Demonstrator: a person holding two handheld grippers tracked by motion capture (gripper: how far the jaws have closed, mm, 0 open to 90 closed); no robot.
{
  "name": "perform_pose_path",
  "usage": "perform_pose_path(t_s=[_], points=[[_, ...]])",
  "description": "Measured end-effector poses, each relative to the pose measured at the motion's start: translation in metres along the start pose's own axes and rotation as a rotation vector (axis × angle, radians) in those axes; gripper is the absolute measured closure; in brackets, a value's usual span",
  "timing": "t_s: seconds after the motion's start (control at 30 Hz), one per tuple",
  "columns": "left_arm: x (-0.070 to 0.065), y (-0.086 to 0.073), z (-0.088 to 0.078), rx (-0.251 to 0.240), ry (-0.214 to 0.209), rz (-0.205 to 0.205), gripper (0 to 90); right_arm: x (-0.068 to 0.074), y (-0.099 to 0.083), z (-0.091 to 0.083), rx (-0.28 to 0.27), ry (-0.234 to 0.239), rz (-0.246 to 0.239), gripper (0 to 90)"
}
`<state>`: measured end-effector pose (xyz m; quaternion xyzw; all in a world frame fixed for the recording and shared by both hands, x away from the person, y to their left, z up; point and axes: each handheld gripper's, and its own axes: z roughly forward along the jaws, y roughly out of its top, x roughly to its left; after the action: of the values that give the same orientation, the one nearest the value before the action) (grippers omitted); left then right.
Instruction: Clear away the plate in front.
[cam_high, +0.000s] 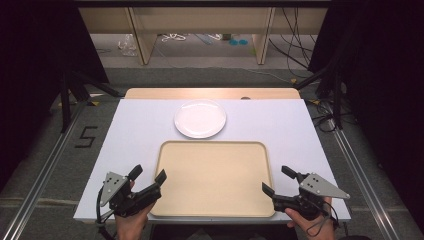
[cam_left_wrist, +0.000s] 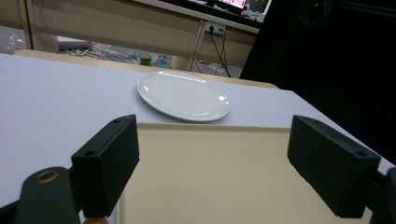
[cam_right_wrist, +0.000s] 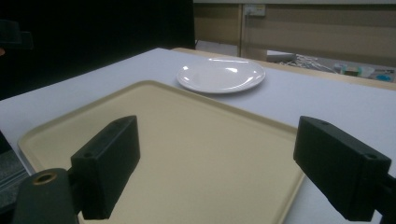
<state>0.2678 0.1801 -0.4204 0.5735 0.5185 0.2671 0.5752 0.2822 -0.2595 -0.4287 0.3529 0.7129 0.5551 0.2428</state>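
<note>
Here the beige tray (cam_high: 215, 177) lies between the two grippers: the left gripper (cam_high: 148, 175) hovers at its near left corner, the right gripper (cam_high: 277, 180) at its near right corner — both with jaws spread wide, gripping nothing. Just beyond the tray's far edge sits a white plate (cam_high: 200, 118), apart from both grippers. Tray and plate rest on a white table (cam_high: 130, 135); past the tray's far side stand wooden shelving (cam_high: 200, 20) and loose cables — nothing lies between grippers and tray

Lab: black curtains (cam_high: 30, 60), floor cables (cam_high: 295, 55)
</note>
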Motion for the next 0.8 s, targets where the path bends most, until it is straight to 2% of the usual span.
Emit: perform_pose_path(t_s=[0.1,0.17,0.23,0.27,0.43,0.5,0.6,0.67,0.73,0.77,0.8], points=[[0.000,0.000,0.000,-0.004,-0.001,-0.010,16.4,0.000,0.000,0.000,-0.004,0.001,-0.002,15.4],[0.000,0.000,0.001,-0.001,0.002,-0.009,16.4,0.002,0.000,0.000,0.013,0.009,0.025,15.4],[0.000,-0.001,0.002,0.000,0.002,-0.011,16.4,0.000,0.000,0.002,-0.016,0.002,-0.005,15.4],[0.000,-0.001,0.003,-0.002,0.005,-0.012,16.4,0.001,0.000,0.001,0.005,0.001,-0.003,15.4],[-0.002,-0.004,0.008,-0.011,0.007,-0.051,16.6,0.002,0.000,0.001,0.012,0.009,-0.006,15.5],[-0.003,-0.005,0.012,0.004,0.001,-0.064,16.7,0.002,0.000,0.001,0.010,0.008,-0.007,15.5],[-0.006,-0.006,0.017,0.012,0.002,-0.053,16.7,0.002,0.000,0.001,0.010,0.008,-0.005,15.5],[-0.007,-0.005,0.021,0.015,0.004,-0.061,16.7,0.001,0.000,0.001,-0.006,0.003,-0.006,15.5],[-0.008,-0.005,0.024,0.014,0.008,-0.065,16.7,0.003,0.000,-0.001,0.015,0.018,0.024,15.5],[-0.008,-0.004,0.025,0.013,0.010,-0.068,16.7,0.001,0.001,-0.001,0.000,0.004,-0.006,15.5],[-0.008,-0.003,0.028,0.007,0.013,-0.074,16.7,0.001,0.001,-0.001,-0.002,0.000,-0.008,15.5]])
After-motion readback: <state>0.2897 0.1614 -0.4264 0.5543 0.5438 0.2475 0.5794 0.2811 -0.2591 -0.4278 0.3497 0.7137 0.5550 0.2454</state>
